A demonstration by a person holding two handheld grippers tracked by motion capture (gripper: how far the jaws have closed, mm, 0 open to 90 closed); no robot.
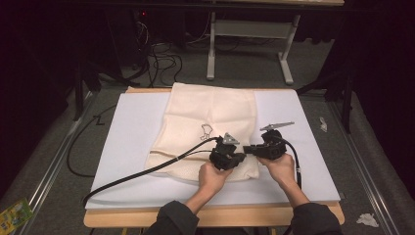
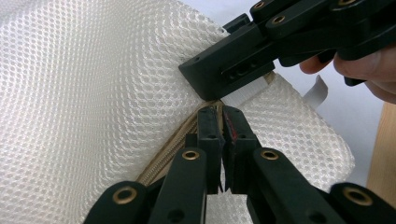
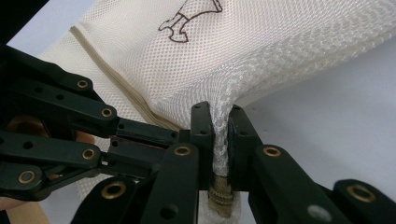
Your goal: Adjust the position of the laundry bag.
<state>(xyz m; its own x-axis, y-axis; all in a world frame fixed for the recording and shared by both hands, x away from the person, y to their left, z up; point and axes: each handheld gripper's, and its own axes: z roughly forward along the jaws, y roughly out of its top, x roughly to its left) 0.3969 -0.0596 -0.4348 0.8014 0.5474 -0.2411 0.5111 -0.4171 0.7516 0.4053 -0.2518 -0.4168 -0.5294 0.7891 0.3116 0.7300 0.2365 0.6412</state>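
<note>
In the high view, a cream mesh laundry bag with a zip (image 1: 208, 132) lies flat on a white foam board (image 1: 127, 147) that covers a light wooden table (image 1: 215, 218); the bag's near right corner sits just beyond the person's hands. The left gripper (image 1: 234, 157) and the right gripper (image 1: 249, 149) meet at that corner, tips touching or nearly so; the jaws are too small and dark here to read their state. A black cable (image 1: 142, 171) trails from the left gripper across the board to the left, and its far end drops out of sight over the table edge. Both forearms are cut off at the bottom edge. In the left gripper view, the left gripper (image 2: 223, 123) has its jaws drawn together on the beige zip line (image 2: 163, 156) at the bag (image 2: 93, 93) corner; what exactly sits between the pads is hidden by the jaws themselves. The right gripper (image 2: 210, 81) crosses just above, pressed against the mesh, with fingers (image 2: 369, 63) partly cut off at the right edge. In the right gripper view, the right gripper (image 3: 222, 135) is clamped on a pinched fold of the mesh bag (image 3: 261, 46), and the bunched zip end shows low between the jaws. A small brown outline print (image 3: 187, 18) on the bag is cut off by the top edge. The left gripper (image 3: 140, 135) enters from the left, its tip hidden behind the right gripper's jaw.
</note>
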